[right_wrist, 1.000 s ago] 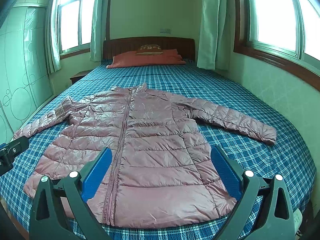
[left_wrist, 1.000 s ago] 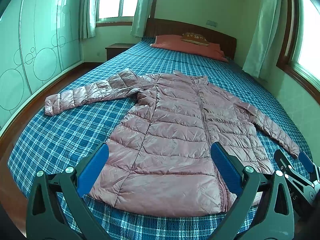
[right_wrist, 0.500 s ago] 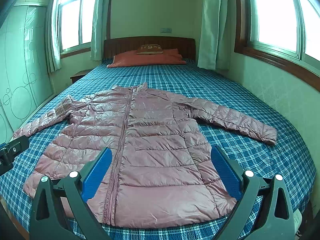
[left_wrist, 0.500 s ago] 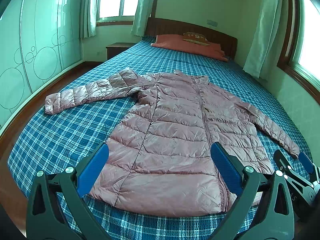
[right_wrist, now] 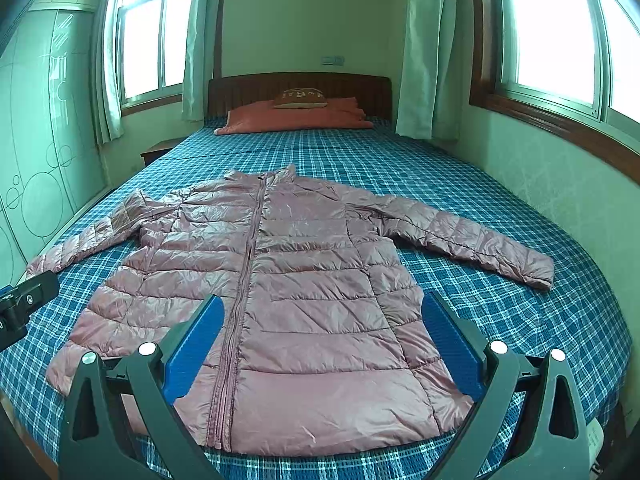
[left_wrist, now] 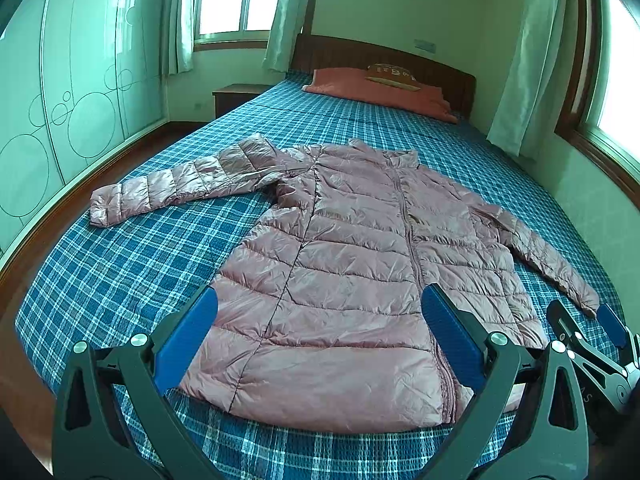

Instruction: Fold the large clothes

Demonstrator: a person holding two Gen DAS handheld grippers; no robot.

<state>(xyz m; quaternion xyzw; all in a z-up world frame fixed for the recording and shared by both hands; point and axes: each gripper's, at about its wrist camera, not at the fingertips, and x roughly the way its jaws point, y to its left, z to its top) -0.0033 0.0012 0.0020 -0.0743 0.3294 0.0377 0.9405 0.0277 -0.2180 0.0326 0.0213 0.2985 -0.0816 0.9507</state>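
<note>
I held both claws wide, empty: left gripper (left_wrist: 320, 336), right gripper (right_wrist: 322, 338). Jacket (right_wrist: 288, 280) lay at 12, collar far, hem nearest; each sleeve nearer its own-side claw.

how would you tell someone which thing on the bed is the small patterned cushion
Start at the dark wooden headboard of the bed. Against it lies a long orange-red pillow; the cushion sits on top, smaller, brownish and patterned.

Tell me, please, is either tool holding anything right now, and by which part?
Nothing is held: the left tool and right tool both hang open above the jacket.
</note>
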